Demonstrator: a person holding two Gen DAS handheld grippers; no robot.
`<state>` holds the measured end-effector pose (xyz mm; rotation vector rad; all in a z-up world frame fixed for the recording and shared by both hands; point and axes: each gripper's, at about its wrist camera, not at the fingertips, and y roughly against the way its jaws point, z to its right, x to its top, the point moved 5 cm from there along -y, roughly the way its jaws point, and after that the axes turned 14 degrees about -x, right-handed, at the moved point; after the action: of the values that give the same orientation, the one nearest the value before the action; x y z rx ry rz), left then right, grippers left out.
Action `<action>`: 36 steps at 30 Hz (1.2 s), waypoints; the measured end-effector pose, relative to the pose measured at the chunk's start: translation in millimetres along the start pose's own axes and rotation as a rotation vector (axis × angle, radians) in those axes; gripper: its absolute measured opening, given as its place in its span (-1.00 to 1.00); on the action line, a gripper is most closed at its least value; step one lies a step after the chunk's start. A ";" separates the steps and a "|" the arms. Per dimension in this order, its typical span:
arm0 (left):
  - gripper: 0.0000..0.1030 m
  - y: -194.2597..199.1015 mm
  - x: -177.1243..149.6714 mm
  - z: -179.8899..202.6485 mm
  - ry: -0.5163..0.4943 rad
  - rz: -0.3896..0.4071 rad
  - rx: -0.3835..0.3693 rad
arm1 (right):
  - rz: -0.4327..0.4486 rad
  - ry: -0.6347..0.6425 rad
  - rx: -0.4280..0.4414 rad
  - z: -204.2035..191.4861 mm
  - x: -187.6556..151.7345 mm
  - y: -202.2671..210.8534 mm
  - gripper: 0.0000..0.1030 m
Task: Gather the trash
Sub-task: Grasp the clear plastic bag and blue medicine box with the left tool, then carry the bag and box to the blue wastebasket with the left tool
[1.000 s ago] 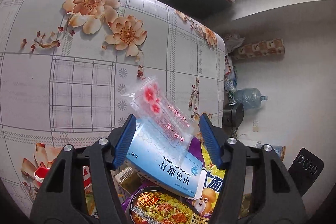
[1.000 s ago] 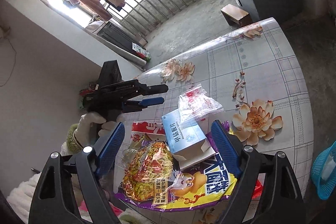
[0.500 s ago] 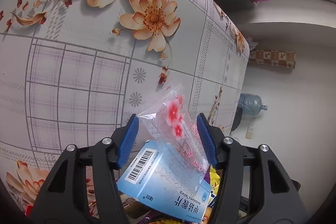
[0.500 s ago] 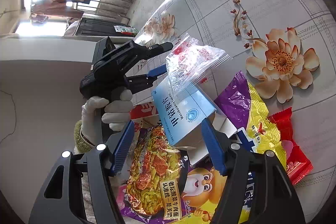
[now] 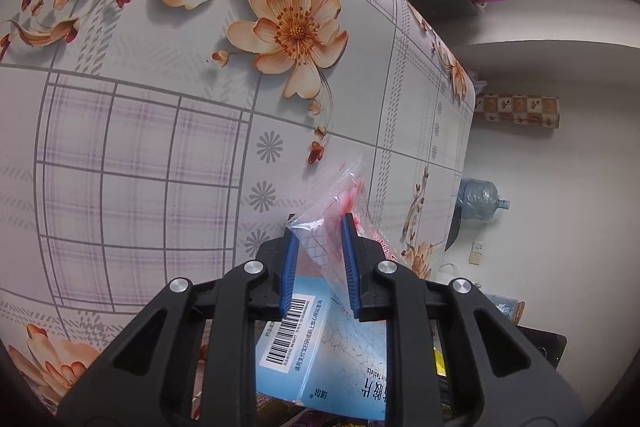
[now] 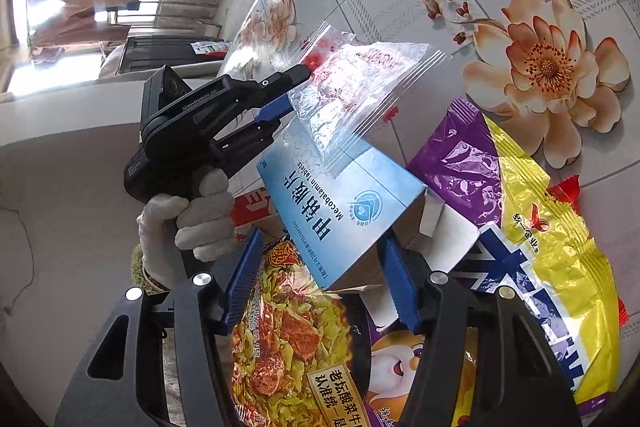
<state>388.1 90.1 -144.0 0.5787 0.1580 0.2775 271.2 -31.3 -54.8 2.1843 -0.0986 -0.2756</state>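
Risk 1: the clear zip bag point(image 6: 352, 83) is thin, slippery film. The left gripper point(image 5: 320, 259) has only its near-left corner, so a quick lift could let it slide out, or drag the blue tablet box point(image 6: 340, 203) it lies on.

Risk 2: right gripper point(image 6: 320, 279) straddles the box's near end over the noodle-cup lid point(image 6: 288, 339). Box flap hangs open; a squeeze there may crush the card or catch the lid too.

Left jaws have just been closing and now pinch the bag film, per both views. Right jaws have also been closing, box between them, pads not seen pressing yet: still spread.

Pose: gloved left hand point(image 6: 188, 219) holds its gripper nosing down from the left. Right points down from the near side.

Trash pile sits at near edge of the floral table point(image 5: 160, 147); yellow-purple snack bag point(image 6: 532, 227) to the right.
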 end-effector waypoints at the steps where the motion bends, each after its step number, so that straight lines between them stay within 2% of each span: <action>1: -0.64 0.1 -0.2 0.1 -0.002 0.001 -0.001 | -0.002 -0.007 0.000 2.2 -0.2 -0.2 0.08; 5: -0.66 0.2 1.1 1.4 -0.019 0.007 0.002 | 0.001 -0.032 0.000 4.2 3.9 -7.3 -0.04; 12: -0.72 8.2 0.6 10.6 -0.061 0.025 0.011 | 0.010 -0.048 0.048 12.7 3.9 -4.5 -0.55; 19: -0.75 34.6 -0.2 35.9 -0.138 0.085 -0.012 | 0.041 -0.035 0.103 13.3 -0.2 6.6 -0.87; 36: -0.77 146.9 -29.3 134.8 -0.351 0.325 -0.148 | 0.250 0.055 0.201 -1.6 -14.3 76.5 -0.92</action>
<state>359.1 129.4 51.5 0.4959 -0.2971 0.4927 260.0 -72.6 10.2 2.3468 -0.3795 -0.0656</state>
